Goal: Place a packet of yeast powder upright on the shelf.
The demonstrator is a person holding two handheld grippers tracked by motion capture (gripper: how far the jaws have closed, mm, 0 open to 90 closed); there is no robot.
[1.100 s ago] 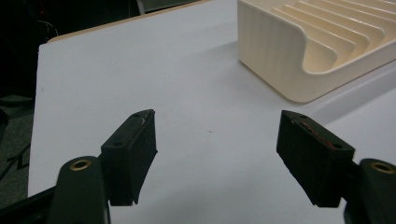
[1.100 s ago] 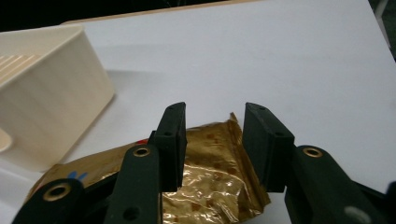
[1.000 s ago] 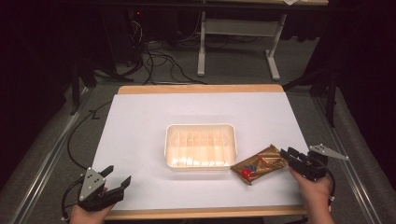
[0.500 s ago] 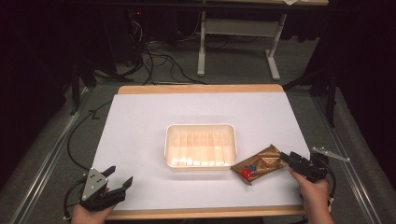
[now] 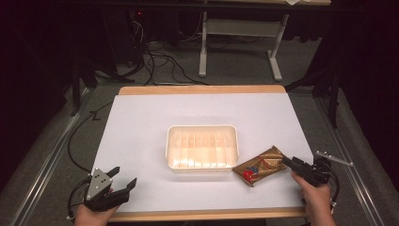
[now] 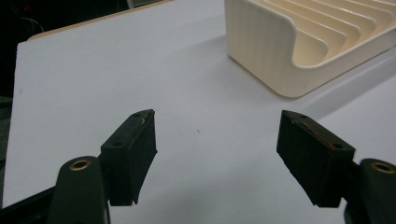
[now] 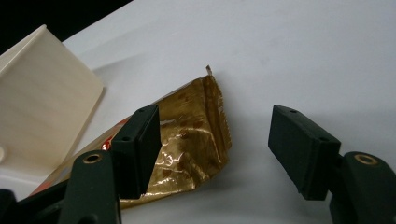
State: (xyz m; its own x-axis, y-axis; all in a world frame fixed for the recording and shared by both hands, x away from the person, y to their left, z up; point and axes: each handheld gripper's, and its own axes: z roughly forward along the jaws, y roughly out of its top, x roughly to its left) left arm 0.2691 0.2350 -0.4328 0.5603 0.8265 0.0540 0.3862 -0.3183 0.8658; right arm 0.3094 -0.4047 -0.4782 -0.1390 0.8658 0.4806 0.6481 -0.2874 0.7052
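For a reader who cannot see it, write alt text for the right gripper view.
A crinkled gold snack wrapper lies on the white table, its end between the open black jaws of the right tool. A cream plastic tray stands at the left, beside the wrapper.

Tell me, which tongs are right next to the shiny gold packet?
The right tongs, open at the gold packet. The left tongs sit open at the table's opposite corner.
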